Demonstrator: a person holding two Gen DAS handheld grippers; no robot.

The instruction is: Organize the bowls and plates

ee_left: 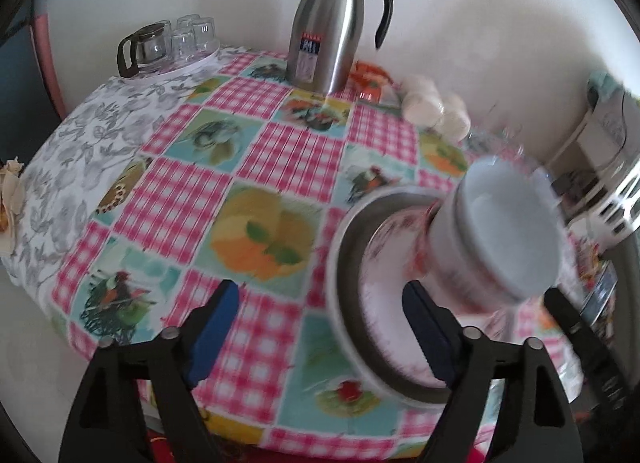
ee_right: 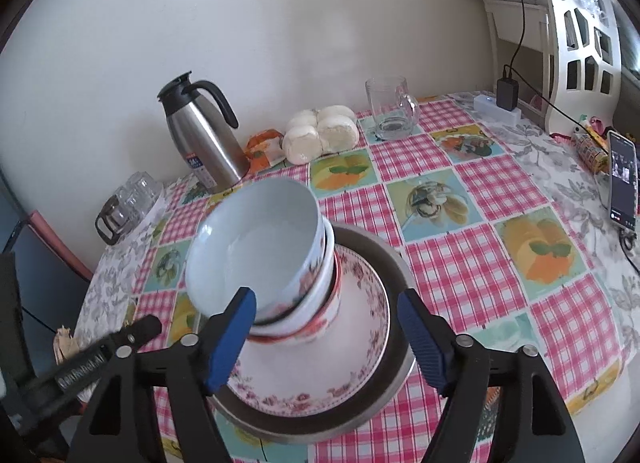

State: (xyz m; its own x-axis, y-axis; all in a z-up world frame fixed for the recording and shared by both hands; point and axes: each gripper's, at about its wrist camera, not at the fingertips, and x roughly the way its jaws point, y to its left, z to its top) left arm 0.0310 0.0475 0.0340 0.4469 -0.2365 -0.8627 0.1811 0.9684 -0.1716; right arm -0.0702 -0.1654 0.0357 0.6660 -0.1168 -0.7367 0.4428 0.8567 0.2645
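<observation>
Bowls (ee_right: pixel 256 247), nested in a tilted stack, stood on a floral-rimmed plate (ee_right: pixel 360 343); the topmost was pale blue inside and leaned toward the left of the right wrist view. Plate lay inside a wider metal dish (ee_right: pixel 384 259) with a dark rim. Whole stack sat on the counter (ee_right: pixel 460 263), near its front edge, on a pink-checked cloth with fruit panels.

Right gripper (ee_right: pixel 328 339): jaws spread wide, blue pads on either side of the stack's base, left pad just in front of the bowls, right pad over the dish rim; contact could not be told, nothing pinched.

Left gripper (ee_left: pixel 320 331): jaws spread wide, one pad over bare cloth, the other before the plate's near edge; nothing held. View blurred.

Further back on the counter: steel thermos jug (ee_right: pixel 204 135) with black handle, by the wall; orange packet (ee_right: pixel 262 149) just beside it; bagged white buns (ee_right: pixel 320 135); clear glass mug (ee_right: pixel 390 109), upright. At the left end, small glasses and a glass pot (ee_left: pixel 168 43) on a tray. At the right end, a phone (ee_right: pixel 622 179) with its screen lit, a charger and a white power strip (ee_right: pixel 498 105).
</observation>
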